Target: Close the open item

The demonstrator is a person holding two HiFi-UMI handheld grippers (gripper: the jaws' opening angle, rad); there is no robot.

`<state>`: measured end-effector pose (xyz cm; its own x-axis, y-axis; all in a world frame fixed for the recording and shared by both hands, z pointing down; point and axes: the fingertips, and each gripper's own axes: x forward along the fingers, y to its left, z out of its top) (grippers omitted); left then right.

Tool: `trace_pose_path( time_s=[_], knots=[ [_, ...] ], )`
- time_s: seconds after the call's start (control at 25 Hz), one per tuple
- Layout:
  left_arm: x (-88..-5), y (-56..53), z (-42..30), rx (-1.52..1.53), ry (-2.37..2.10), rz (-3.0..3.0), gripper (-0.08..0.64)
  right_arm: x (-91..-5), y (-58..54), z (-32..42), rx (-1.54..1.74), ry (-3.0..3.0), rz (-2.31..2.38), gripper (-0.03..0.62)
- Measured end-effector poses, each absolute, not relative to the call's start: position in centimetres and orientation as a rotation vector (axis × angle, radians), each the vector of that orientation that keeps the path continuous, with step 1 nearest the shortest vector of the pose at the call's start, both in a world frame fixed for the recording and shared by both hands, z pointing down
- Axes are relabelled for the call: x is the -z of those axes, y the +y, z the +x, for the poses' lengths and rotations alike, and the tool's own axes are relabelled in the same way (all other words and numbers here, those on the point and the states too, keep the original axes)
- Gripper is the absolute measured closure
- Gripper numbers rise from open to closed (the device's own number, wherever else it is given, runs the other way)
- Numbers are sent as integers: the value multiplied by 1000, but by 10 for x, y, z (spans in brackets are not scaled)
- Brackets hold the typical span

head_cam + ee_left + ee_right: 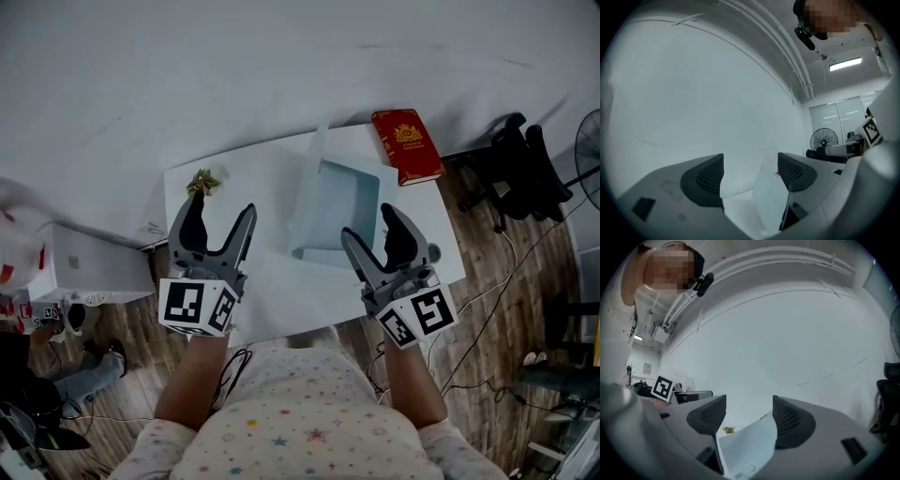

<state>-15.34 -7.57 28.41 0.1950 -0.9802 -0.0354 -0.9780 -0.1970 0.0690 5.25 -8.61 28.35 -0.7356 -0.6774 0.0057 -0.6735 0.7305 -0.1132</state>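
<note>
Box [339, 208] is sitting open on the right half of a white table [258, 295], its pale lid standing up along the left side, while a person is holding a gripper in each hand at the table's near edge. A red book [408, 145] is lying just beside the box's far right corner, and a small dried sprig [203, 182] is resting near the far left corner of the table, well apart from the box.

The left gripper [222, 208] is hovering to the left of the box with its jaws spread wide and nothing between them. Its own view is showing the gap [750, 171] and a pale panel of the box [768, 199] beyond it, closer to the right jaw.

The right gripper [368, 222] is hanging over the box's near right corner, jaws likewise parted and empty. Whether it is touching the box cannot be told. In its view [749, 411] the lid [745, 446] is filling the space past the jaws, with the sprig [728, 430] showing at its left edge.

A fan [823, 139] and a dark chair [516, 169] are standing on the wood floor (off to the person's right).
</note>
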Motion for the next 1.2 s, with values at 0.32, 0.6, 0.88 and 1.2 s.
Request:
trace_pose_path(
  time_s=[0.32, 0.6, 0.88, 1.2],
  knots=[
    [-292, -84, -177, 129, -2012, 2371, 227, -299, -101, 10, 175, 2965, -1032, 291],
    [-303, -96, -198, 121, -2039, 2327, 227, -308, -122, -6, 190, 2974, -1029, 325],
    [-311, -110, -201, 108, -2021, 2318, 227, -328, -131, -40, 254, 3027, -957, 339],
    [-318, -119, -210, 96, -2023, 2303, 227, -352, -150, -69, 320, 3086, -985, 342]
  ],
)
